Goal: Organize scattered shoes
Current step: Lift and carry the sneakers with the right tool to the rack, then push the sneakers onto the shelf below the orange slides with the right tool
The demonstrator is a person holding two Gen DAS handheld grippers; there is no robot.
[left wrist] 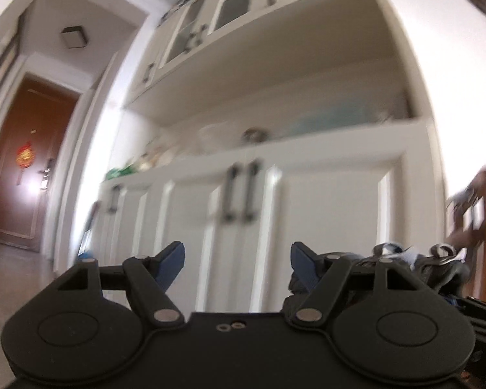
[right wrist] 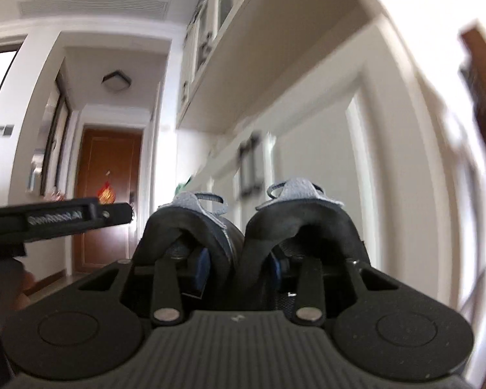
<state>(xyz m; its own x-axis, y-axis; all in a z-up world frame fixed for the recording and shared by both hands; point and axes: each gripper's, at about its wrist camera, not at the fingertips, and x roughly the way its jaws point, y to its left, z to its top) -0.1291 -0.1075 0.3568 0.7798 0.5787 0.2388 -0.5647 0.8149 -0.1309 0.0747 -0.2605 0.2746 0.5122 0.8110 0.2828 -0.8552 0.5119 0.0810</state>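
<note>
While the right gripper [right wrist: 239, 267] is pinching a pair of dark sneakers [right wrist: 243, 227] by their adjoining heel collars, slip risk is growing: pads are catching only the inner walls. Left gripper [left wrist: 237, 261] is hanging wide, empty, facing the white cabinet doors [left wrist: 307, 210].

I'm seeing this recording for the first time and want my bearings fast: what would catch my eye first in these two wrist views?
In the right wrist view, a pair of dark shoes with grey tongues fills the centre, heels toward the camera, pinched together by the right gripper. In the left wrist view, the left gripper stands wide open and empty before a white cabinet. A brown door with a red ornament stands far left.
</note>
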